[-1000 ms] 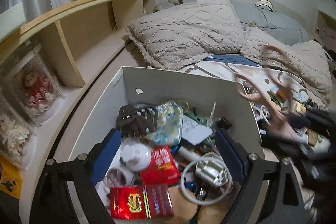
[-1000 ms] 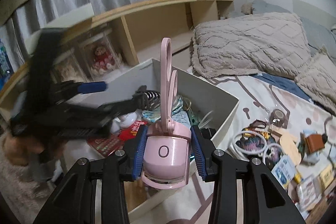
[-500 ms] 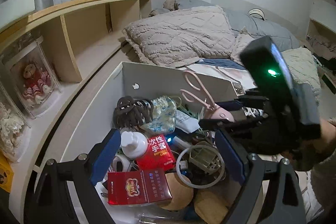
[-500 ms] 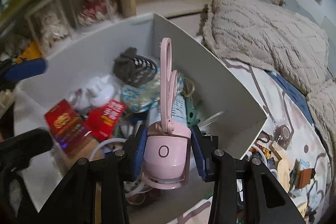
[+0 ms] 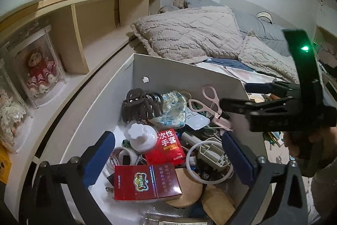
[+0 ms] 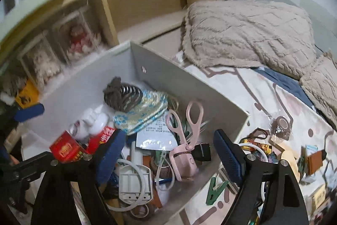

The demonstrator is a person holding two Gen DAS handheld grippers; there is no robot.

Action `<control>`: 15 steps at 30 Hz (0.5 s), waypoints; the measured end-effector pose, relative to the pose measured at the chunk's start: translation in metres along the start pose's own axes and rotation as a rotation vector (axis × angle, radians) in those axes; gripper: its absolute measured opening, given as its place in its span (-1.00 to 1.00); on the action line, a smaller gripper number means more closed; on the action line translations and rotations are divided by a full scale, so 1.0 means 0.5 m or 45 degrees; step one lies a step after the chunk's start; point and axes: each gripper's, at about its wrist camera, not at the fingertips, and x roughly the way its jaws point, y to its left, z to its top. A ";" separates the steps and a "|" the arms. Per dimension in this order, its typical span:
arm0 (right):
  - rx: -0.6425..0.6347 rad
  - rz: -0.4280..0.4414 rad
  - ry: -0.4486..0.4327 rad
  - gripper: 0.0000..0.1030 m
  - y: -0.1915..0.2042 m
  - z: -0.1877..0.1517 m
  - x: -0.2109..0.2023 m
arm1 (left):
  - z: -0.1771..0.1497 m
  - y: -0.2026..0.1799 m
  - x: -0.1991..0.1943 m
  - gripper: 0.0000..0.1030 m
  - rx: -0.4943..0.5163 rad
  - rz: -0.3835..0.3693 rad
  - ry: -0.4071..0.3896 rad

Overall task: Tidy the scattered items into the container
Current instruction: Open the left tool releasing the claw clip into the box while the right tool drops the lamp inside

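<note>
We see the bed [image 6: 242,85] w/ its patterned sheet first, a beige knitted pillow [image 6: 248,33] at the head and a wooden shelf [image 5: 88,14] alongside. On the bed sits the white container [image 6: 189,85], an open box packed w/ bits. Right claw [image 6: 168,153] hangs over its near edge, fingers spread wide, nothing between them. Left claw [image 5: 168,155] hovers over the box too, also spread and empty.

Inside: a red carton [image 5: 147,182] near the front, a red pack of disposable gloves [image 5: 168,144] behind it, a blue-and-white pouch [image 6: 143,115] and a brown hair claw clip [image 5: 141,102] toward the back. The pink eyelash curler [image 6: 185,140] lies in the box just ahead of the right claw, loops pointing away, apart from both pads.

Still scattered on the sheet right of the box: a green clothes peg [image 6: 214,191], touching the box wall approx., a small tape roll [image 6: 282,123] in a clear bag, other blurred bits.
</note>
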 end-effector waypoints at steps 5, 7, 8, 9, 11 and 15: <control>0.010 -0.019 -0.060 1.00 0.003 -0.016 -0.035 | -0.001 -0.006 -0.015 0.98 -0.001 -0.005 -0.016; 0.000 -0.051 -0.101 1.00 0.007 -0.027 -0.055 | -0.003 -0.010 -0.020 0.99 -0.003 -0.013 -0.015; 0.001 -0.054 -0.128 1.00 0.009 -0.034 -0.068 | -0.005 -0.011 -0.022 0.99 -0.003 -0.014 -0.015; 0.008 -0.048 -0.150 1.00 0.010 -0.041 -0.080 | -0.006 -0.013 -0.025 0.99 -0.002 -0.014 -0.016; 0.019 -0.033 -0.176 1.00 0.012 -0.052 -0.097 | -0.010 -0.018 -0.030 0.99 0.004 -0.014 -0.019; 0.040 -0.026 -0.221 1.00 0.014 -0.073 -0.126 | -0.015 -0.028 -0.041 0.99 0.010 -0.022 -0.028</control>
